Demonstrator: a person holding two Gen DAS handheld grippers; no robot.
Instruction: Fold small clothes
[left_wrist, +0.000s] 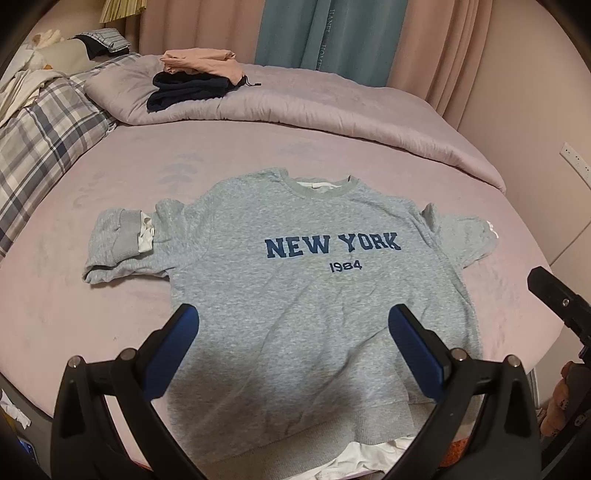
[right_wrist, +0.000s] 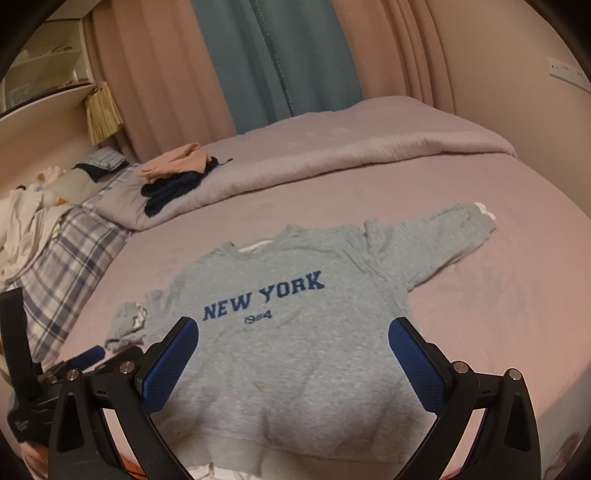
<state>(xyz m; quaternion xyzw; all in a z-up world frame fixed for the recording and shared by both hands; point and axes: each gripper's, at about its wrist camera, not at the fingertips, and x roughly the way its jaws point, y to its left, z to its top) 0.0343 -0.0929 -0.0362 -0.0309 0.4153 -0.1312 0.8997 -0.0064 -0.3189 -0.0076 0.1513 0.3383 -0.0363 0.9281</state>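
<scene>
The bed (left_wrist: 92, 295), covered in a pale pink sheet, serves as the folding surface, its broad flat middle giving room to spread a garment. Toward twelve o'clock a lilac quilt (left_wrist: 332, 107) is pushed back in a thick roll, probably to free that space. A plaid blanket (left_wrist: 40, 129) lies bunched along the nine o'clock edge.

The grey sweatshirt (left_wrist: 295, 295) lies face up in the middle of the bed, its "NEW YORK 1984" print readable and its hem at six o'clock, nearest both cameras; laid out flat like this it looks ready for a first fold. Its sleeve at nine o'clock (left_wrist: 114, 251) is already doubled back on itself, cuff turned in toward the body, while the sleeve toward two o'clock (right_wrist: 436, 236) in the right wrist view stretches straight out, so that one likely wants folding in.

On the quilt at eleven o'clock sits a small stack of folded clothes (left_wrist: 195, 77), pink over dark navy, seemingly finished pieces set out of the way.

The left gripper (left_wrist: 293, 350) hovers above the lower body of the sweatshirt, jaws spread wide and holding nothing. The right gripper (right_wrist: 293, 354) does likewise, jaws wide apart and empty.
</scene>
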